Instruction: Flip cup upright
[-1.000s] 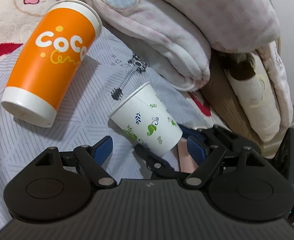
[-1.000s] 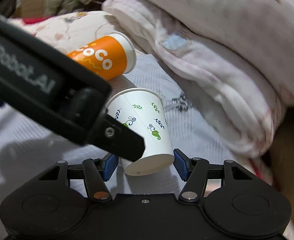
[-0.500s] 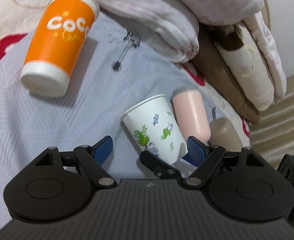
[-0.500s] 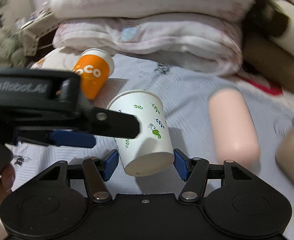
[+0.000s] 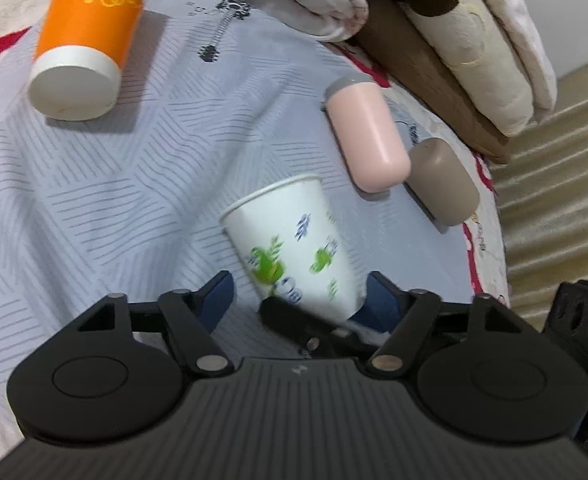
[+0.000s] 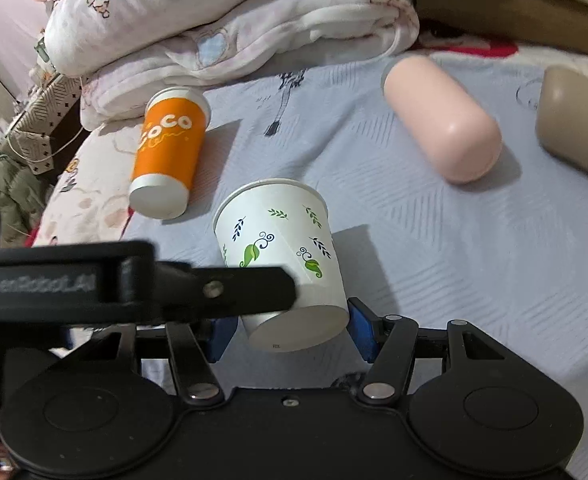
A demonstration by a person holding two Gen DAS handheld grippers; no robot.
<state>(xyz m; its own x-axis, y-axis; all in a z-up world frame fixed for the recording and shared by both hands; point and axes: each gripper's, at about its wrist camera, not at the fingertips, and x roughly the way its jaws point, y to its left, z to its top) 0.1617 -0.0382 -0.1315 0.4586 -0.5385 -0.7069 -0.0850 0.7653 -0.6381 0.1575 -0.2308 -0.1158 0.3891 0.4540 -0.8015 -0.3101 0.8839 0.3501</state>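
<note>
A white paper cup with green leaf prints (image 6: 284, 256) is held by its base between the blue pads of my right gripper (image 6: 290, 334), rim pointing away and tilted above the bedsheet. The same cup shows in the left wrist view (image 5: 294, 248). My left gripper (image 5: 300, 296) is open around the cup's lower part, its pads apart from the cup wall; its arm crosses the right wrist view (image 6: 134, 280). An orange "coco" cup (image 5: 90, 36) lies on its side, also in the right wrist view (image 6: 168, 152).
A pink capsule-shaped tumbler (image 5: 366, 136) and a tan one (image 5: 442, 180) lie on the grey striped sheet (image 5: 94, 200). Folded blankets (image 6: 234, 20) are stacked at the back. The bed edge and floor (image 5: 554, 152) are at the right.
Both grippers have risen and pulled back with the white cup, so the pink and tan tumblers came into view. The cup's rim has swung further up.
</note>
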